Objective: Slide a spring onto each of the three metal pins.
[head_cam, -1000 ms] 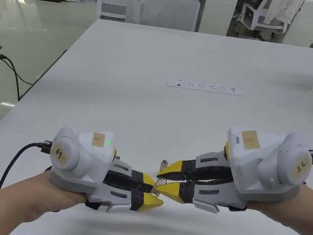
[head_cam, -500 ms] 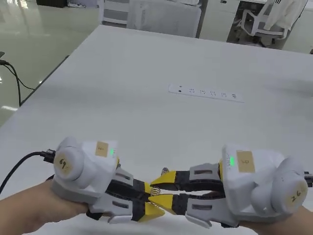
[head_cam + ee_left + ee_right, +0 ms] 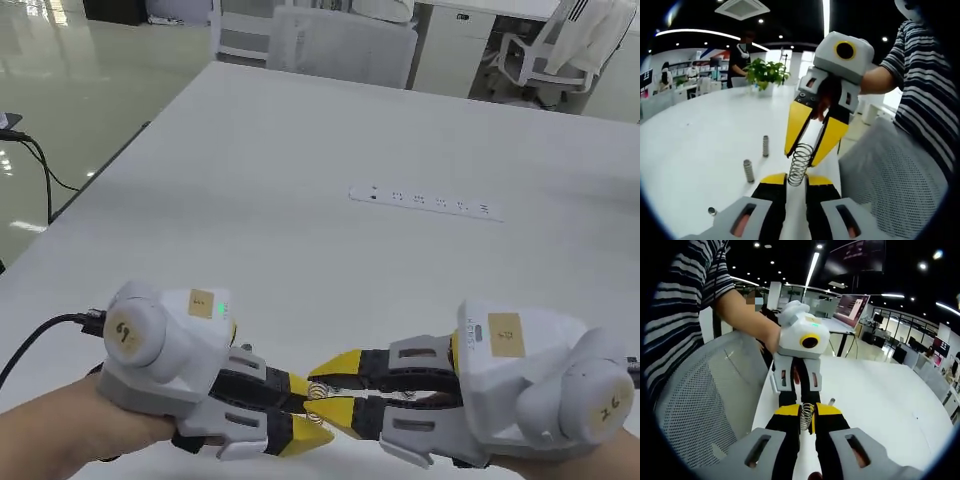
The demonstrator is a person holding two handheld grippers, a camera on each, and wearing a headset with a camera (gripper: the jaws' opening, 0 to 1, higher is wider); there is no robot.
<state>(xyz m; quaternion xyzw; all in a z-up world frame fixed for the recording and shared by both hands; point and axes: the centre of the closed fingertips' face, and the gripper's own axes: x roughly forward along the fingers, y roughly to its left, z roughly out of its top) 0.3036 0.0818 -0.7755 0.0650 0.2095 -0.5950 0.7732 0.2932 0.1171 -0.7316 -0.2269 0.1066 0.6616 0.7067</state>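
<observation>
A small metal spring (image 3: 316, 390) spans the gap between the two grippers, which meet tip to tip near the table's front edge. My left gripper (image 3: 305, 408) is shut on one end of the spring (image 3: 799, 165), and my right gripper (image 3: 802, 154) clamps its other end from the opposite side. In the right gripper view the spring (image 3: 806, 416) sits between that view's own yellow jaws (image 3: 807, 411). Whether a pin is inside the spring is hidden. Two upright ridged pins (image 3: 765, 146) (image 3: 747, 170) stand on the table, and a small metal piece (image 3: 713, 211) lies near them.
A white power strip (image 3: 425, 202) lies across the middle of the white table (image 3: 250, 180). A black cable (image 3: 40, 335) trails off the left gripper. Office chairs (image 3: 345, 40) stand beyond the far edge. A mesh chair back (image 3: 890, 170) is close by the person.
Both grippers stay tip to tip on the spring, and the right one has edged slightly to the left. The head camera has tilted a little.
</observation>
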